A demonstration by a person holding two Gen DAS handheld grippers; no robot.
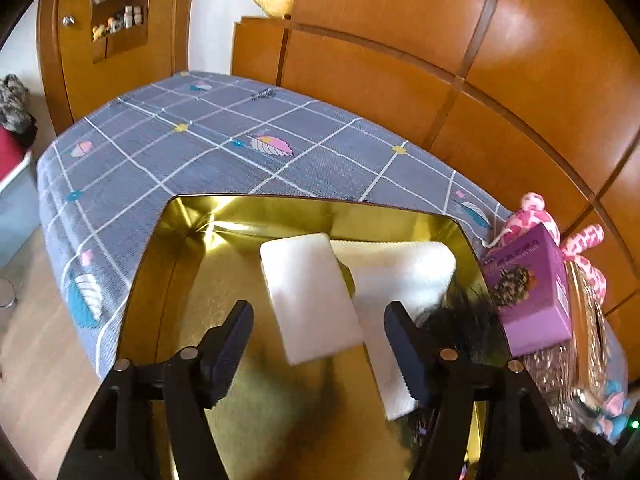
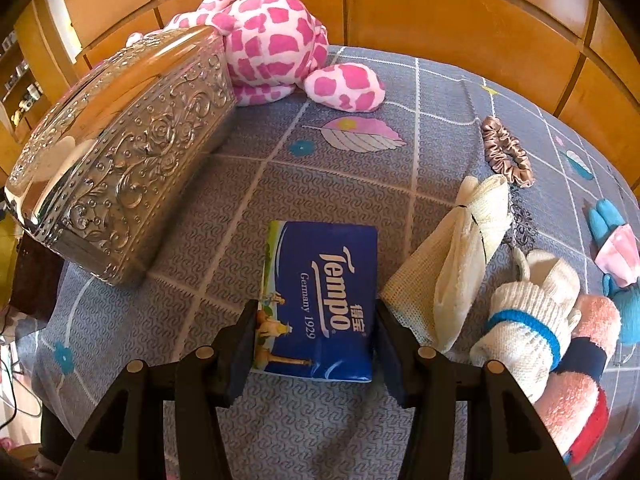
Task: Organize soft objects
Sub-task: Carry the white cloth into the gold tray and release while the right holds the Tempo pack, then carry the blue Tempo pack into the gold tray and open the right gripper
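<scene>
In the left wrist view an open gold tin (image 1: 200, 248) sits on the bed. A white foam block (image 1: 308, 296) lies in it, on top of a folded white towel (image 1: 400, 276), with a black furry item (image 1: 460, 316) at the tin's right side. My left gripper (image 1: 318, 312) hovers open over the tin, and the block is just beyond its fingertips, untouched. In the right wrist view my right gripper (image 2: 314, 320) is shut on a blue Tempo tissue pack (image 2: 320, 296) lying on the bedspread, one pad against each long side.
An embossed silver box (image 2: 120, 152) and a pink-spotted plush (image 2: 272, 32) lie to the left. To the right are a scrunchie (image 2: 506, 152), cream mesh cloth (image 2: 460, 256), blue-banded white sock (image 2: 528, 320) and pink sock (image 2: 580, 360). A purple carton (image 1: 532, 292) stands beside the tin. The wooden headboard (image 1: 440, 60) is behind.
</scene>
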